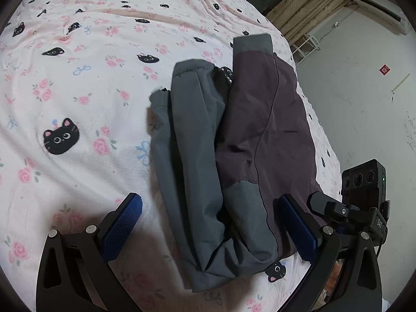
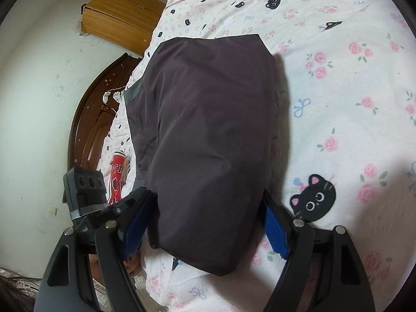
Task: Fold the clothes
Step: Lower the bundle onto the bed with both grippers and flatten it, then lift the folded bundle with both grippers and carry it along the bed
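Blue-padded fingers (image 1: pixel 124 223) of the left gripper (image 1: pixel 213 226) are seen spread wide at the near edge of the left wrist view, with nothing gripped between them. Between and just beyond those fingers lies the garment (image 1: pixel 234 143), a grey and dark purple piece of clothing folded lengthwise on the bedsheet (image 1: pixel 78 91). One finger rests over bare sheet beside the garment's grey half, while the other sits at the garment's purple side; whether that pad touches the fabric cannot be told. Past the purple side of the garment, the other gripper's camera block (image 1: pixel 364 179) is seen at the bed's edge.

From the right wrist view, the right gripper (image 2: pixel 208 223) is likewise held wide open, its blue pads (image 2: pixel 277 234) flanking the near end of the garment (image 2: pixel 208 130); the purple fabric bulges up between the fingers, but no clamping is shown. Beyond the garment's far edge, the cat-and-rose sheet (image 2: pixel 338 78) stretches on. To the garment's other side a red can (image 2: pixel 117 176), a dark wooden headboard (image 2: pixel 85 130) and, farther off, a light wooden cabinet (image 2: pixel 117 18) are visible.
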{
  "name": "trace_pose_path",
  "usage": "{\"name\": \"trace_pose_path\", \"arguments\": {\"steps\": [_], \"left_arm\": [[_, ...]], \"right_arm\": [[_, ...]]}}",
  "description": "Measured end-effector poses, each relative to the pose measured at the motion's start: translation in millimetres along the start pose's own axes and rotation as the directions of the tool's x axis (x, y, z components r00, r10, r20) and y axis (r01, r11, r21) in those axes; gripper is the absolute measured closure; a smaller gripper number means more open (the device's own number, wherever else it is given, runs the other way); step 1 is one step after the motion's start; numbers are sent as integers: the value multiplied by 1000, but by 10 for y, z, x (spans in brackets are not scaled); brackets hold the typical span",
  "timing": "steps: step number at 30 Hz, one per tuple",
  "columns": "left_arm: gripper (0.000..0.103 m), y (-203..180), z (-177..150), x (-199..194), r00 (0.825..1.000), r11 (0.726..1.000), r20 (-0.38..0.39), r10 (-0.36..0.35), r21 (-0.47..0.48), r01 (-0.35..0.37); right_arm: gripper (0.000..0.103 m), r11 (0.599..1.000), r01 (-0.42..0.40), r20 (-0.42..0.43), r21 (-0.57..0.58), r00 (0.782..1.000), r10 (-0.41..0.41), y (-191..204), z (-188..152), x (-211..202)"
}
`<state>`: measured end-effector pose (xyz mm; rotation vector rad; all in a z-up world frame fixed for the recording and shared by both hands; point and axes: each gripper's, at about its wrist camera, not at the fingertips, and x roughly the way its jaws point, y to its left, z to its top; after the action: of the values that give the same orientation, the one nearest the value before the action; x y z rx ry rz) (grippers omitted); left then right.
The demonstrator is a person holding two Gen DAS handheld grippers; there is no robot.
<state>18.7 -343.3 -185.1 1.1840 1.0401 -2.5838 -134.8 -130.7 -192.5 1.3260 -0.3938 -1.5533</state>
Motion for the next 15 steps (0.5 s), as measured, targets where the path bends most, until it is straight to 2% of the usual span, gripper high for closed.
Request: {"name": "trace_pose_path", "arguments": {"steps": [5,7,8,10,13,15], "left_arm": [[1,-62,4,51,998,999,-13,-54,-4,54],[18,-82,3,51,996,996,-13,-88,-10,87],[22,-92,-1,41,995,995,-10,-99,-13,99],[48,-106,-4,5,993,993,1,-122,-5,122],[63,-112,14,-59,992,992,10,-129,17,128],[66,-118,31,-95,991,991,12,-130,29,129]], "right_arm": [[32,1000,-10,12,3,1000,10,35,-14,49],[36,1000,-15,18,-2,1000,15,63,-22,53],[38,1000,-17,20,-8,1000,17,83,-26,53],[41,1000,-2,26,-27,1000,3,133,-35,50],[46,998,21,37,-58,999,-19,203,-38,14],[48,997,27,44,-74,999,-24,253,-31,-28]]}}
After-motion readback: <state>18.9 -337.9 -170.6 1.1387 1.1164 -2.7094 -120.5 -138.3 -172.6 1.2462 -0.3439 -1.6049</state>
